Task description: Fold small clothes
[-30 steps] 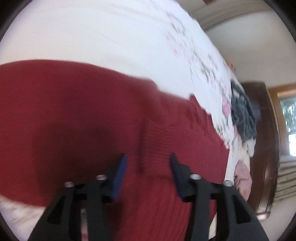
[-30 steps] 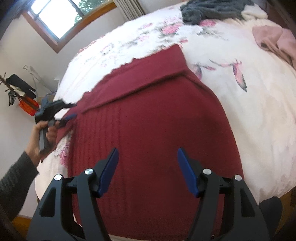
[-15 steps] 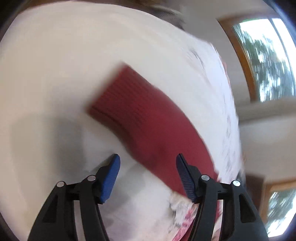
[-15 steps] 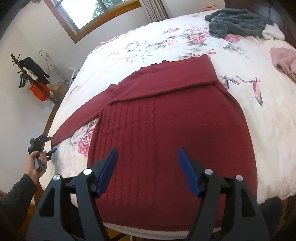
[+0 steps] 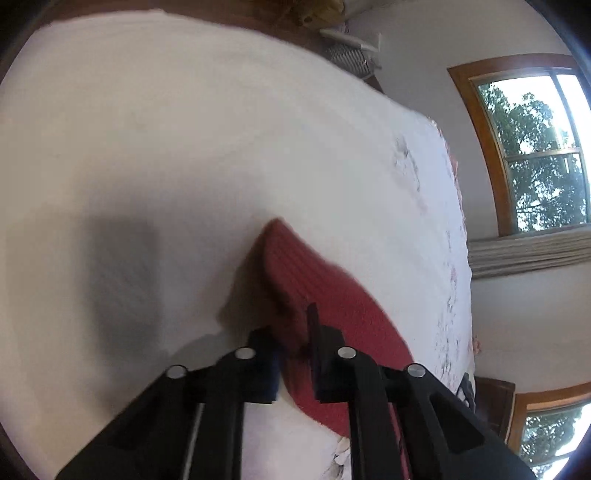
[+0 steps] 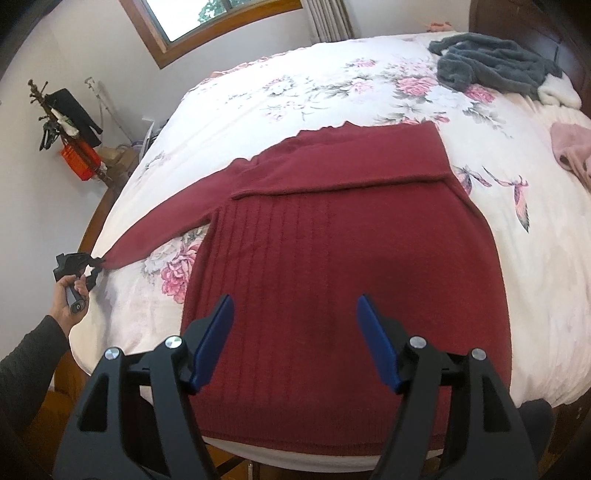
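Observation:
A dark red knit sweater (image 6: 343, 258) lies flat on the floral bedspread (image 6: 332, 85), its top part folded down over the body. One sleeve (image 6: 166, 225) stretches left to the bed's edge. My left gripper (image 6: 96, 264), held in a hand, is shut on that sleeve's cuff. In the left wrist view the red sleeve cuff (image 5: 295, 266) runs back between the closed fingers of my left gripper (image 5: 295, 347). My right gripper (image 6: 295, 332) hovers open above the sweater's lower body, holding nothing.
A grey fleece garment (image 6: 495, 66) and a white one (image 6: 557, 94) lie at the far right of the bed; a pink garment (image 6: 572, 151) sits at the right edge. A coat stand (image 6: 62, 122) with an orange basket stands left, by the wall. A window (image 6: 214, 14) is behind the bed.
My left gripper moved off the sweater body to the left bed edge and closed on the sleeve cuff, pulling the sleeve out straight. My right gripper pulled back slightly, still open.

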{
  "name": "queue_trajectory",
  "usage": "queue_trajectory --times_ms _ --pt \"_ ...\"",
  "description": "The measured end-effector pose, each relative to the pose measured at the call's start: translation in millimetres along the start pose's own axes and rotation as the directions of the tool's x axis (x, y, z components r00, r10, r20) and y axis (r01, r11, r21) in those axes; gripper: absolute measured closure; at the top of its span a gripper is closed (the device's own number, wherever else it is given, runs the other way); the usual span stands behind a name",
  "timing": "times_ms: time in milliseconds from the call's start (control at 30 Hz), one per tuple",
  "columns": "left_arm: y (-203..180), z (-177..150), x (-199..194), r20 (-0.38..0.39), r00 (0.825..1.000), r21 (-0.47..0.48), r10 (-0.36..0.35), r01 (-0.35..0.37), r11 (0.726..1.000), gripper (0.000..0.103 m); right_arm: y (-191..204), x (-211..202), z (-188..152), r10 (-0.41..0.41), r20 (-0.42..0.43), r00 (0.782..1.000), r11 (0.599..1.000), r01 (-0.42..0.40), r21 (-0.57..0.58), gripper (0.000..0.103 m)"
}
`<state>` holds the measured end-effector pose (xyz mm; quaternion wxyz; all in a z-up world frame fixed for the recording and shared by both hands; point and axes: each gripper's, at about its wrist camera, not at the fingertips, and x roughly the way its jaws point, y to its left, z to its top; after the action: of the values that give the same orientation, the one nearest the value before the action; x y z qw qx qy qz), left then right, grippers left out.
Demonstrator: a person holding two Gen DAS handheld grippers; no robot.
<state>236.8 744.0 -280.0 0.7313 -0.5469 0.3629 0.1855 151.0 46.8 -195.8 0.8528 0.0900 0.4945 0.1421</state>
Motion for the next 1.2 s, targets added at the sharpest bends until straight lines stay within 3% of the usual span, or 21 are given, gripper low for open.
queue_trajectory --times_ms 100,200,367,500,633,767,967,1200 --pt "-31.7 -3.2 -25.2 0.062 0.996 0.076 -0.067 0.063 0.995 0.094 -0.5 -6.4 1.1 0.01 0.016 1.0 1.0 -0.01 0.007 0.034" --pt "-87.0 -10.3 -52.6 0.087 0.985 0.179 -0.149 0.132 0.975 0.094 -5.1 -12.4 -0.5 0.019 0.028 0.999 1.0 -0.019 0.018 0.034" --pt "-204.3 -39.9 -79.0 0.058 0.956 0.372 -0.288 0.247 0.895 0.094 -15.5 -27.3 -3.0 0.033 0.057 0.998 0.998 -0.035 0.05 0.034" --pt "-285.7 -75.5 -69.3 -0.007 0.946 0.494 -0.325 0.286 0.821 0.094 -27.3 -40.4 -4.5 0.038 0.088 0.995 0.996 -0.045 0.079 0.034" --pt "-356.8 -136.7 -40.1 -0.086 0.954 0.621 -0.289 0.278 0.733 0.095 -41.7 -48.4 -7.2 0.033 0.108 0.994 0.993 -0.045 0.105 0.033" --pt "-396.7 -192.6 -6.9 -0.15 0.957 0.686 -0.247 0.281 0.671 0.095 -58.7 -49.3 -10.8 0.027 0.113 0.993 0.99 -0.042 0.137 0.033" --pt "-414.5 -274.6 45.1 -0.223 0.963 0.759 -0.149 0.268 0.594 0.095 -81.5 -36.0 -10.3 0.016 0.098 0.995 0.985 -0.033 0.171 0.033" --pt "-399.5 -354.0 131.5 -0.286 0.958 0.834 0.023 0.237 0.498 0.095 -101.6 -17.5 0.3 0.022 0.081 0.996 0.979 -0.038 0.199 0.033"
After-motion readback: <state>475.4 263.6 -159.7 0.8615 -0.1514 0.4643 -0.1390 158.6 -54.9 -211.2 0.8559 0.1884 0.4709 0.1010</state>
